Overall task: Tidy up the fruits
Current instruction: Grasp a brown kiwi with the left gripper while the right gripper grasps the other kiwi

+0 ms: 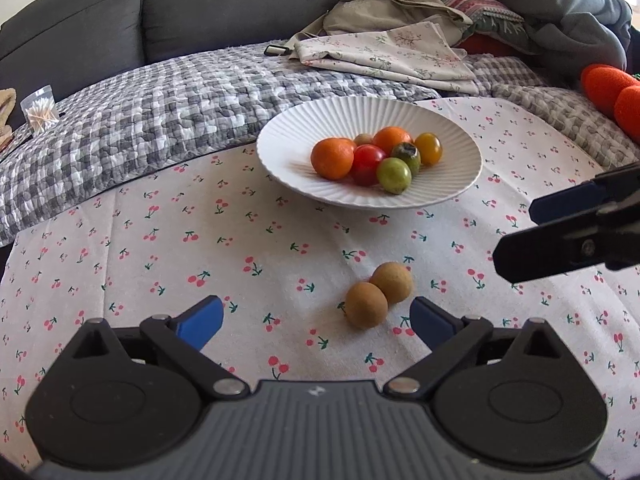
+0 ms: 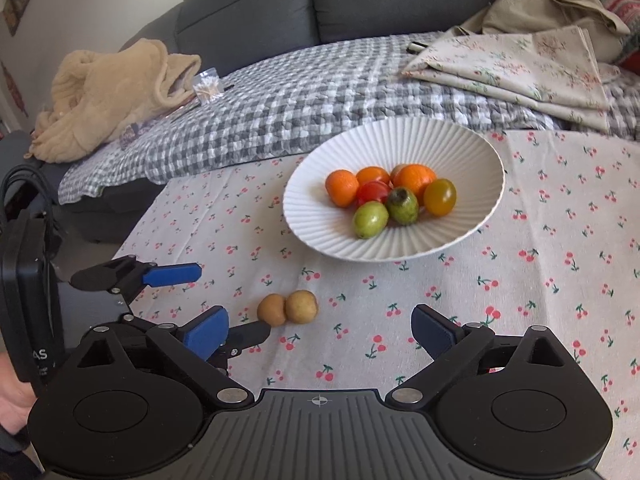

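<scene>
On the cherry-print cloth point(image 1: 280, 240), short of the white plate point(image 1: 280, 128) of fruit, two brown fruits point(image 1: 366, 304) lie touching, so with both tongs, left point(image 1: 316, 322) and right point(image 2: 320, 330), released and empty, we should straddle one without nudging its neighbour.

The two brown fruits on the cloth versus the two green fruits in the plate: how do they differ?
The brown fruits lie on the cherry-print cloth, outside the white ribbed plate; the green fruits sit inside it. The brown ones are tan and matte, the green ones glossier, one with a dark blotch. The brown pair has no other fruit around it; the green pair crowds against oranges and tomatoes. In each pair the two sit touching.
</scene>
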Available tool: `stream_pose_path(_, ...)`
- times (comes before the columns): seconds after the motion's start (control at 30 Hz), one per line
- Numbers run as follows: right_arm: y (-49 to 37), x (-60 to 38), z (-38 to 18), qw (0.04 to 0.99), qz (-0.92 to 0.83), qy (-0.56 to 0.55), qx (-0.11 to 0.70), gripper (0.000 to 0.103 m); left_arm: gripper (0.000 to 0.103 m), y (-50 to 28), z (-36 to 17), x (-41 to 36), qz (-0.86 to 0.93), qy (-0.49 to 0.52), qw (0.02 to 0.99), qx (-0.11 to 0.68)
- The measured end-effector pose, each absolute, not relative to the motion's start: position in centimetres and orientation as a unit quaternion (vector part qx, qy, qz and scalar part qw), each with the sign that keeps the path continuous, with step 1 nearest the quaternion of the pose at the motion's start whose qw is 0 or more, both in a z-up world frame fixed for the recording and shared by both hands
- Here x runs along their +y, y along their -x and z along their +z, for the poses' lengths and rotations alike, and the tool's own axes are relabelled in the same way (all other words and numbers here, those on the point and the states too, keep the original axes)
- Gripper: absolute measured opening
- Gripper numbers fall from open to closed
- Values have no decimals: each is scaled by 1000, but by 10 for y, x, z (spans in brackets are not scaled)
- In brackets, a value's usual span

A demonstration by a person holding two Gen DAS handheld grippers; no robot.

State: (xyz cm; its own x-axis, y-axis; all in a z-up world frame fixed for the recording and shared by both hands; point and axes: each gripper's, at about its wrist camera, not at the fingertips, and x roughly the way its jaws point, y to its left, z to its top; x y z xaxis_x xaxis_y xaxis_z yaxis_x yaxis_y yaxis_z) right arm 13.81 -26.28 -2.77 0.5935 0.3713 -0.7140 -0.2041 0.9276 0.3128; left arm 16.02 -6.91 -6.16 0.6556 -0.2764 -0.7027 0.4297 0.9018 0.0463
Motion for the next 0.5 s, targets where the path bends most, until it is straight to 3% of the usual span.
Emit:
stream_pose_path(0.23, -143, -268, -39, 877, 146, -131, 438, 99, 96, -162, -67, -75, -212, -111, 903, 357)
stream_pose_path(0.3, -143, -269, -39, 877, 145, -133, 439, 99, 90, -162, -70, -76, -215, -113, 903, 355)
stream_pose_path(0.5, -145, -268, -41, 877, 148, -131, 437, 99, 56, -165, -79, -81, -232, -118, 894, 364)
